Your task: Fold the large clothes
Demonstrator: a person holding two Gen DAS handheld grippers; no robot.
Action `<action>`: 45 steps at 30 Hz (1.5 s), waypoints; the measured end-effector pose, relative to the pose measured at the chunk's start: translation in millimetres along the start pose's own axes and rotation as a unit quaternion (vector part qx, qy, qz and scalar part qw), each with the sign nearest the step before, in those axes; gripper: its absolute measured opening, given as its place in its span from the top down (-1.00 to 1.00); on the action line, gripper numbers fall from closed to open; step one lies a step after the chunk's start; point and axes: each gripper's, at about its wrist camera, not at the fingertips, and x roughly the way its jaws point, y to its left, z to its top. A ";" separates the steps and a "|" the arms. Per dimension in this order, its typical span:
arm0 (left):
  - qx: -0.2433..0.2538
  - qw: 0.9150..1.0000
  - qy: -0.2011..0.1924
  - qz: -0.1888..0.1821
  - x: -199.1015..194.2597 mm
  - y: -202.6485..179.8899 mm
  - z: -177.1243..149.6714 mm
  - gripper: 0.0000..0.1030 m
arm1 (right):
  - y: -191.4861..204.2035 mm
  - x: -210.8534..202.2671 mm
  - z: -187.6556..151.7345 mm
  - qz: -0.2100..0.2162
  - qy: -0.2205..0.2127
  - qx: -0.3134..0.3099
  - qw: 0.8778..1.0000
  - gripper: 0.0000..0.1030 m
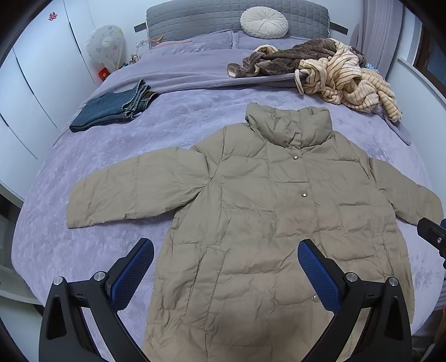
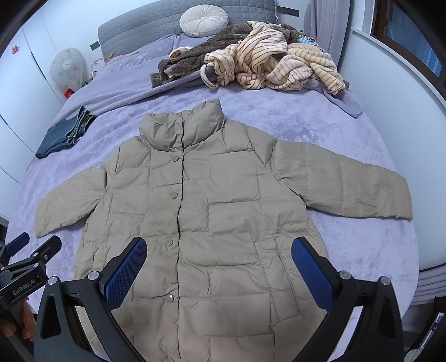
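Coat (image 1: 251, 211): a beige quilted one, lies flat and face up on the lilac bed (image 1: 83, 156), snapped shut down the front, collar toward the headboard (image 1: 195, 16), both sleeves spread out to the sides. Beyond its collar sits a heap of striped cream and brown robes (image 1: 329, 69), touching the folded-back blanket edge. Folded jeans (image 1: 111, 108) lie well apart from the coat, near the bed's far left side. A round white cushion (image 1: 264, 22) leans on the headboard.

The left gripper (image 1: 225, 250) hangs above the coat's lower half, pitched steeply down, fingers spread wide with nothing between the blue pads (image 1: 133, 273). The right gripper (image 2: 218, 250) hovers likewise over the hem area, tilted steeply down, fingers fully apart and empty. In the right view the left gripper's body reads "GenRobot.AI", with a hand (image 2: 19, 320) on its grip.
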 end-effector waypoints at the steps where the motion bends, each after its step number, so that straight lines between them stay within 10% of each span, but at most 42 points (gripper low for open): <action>1: 0.000 1.000 0.000 0.000 0.1 -0.1 -0.1 -1.00 | -0.1 0.2 -0.1 0.000 0.000 0.000 1.000 -1.00; 45: 0.003 1.000 0.001 0.006 3.8 -2.9 -2.2 -1.00 | 0.1 -0.2 0.8 0.002 -0.001 0.000 1.000 -1.00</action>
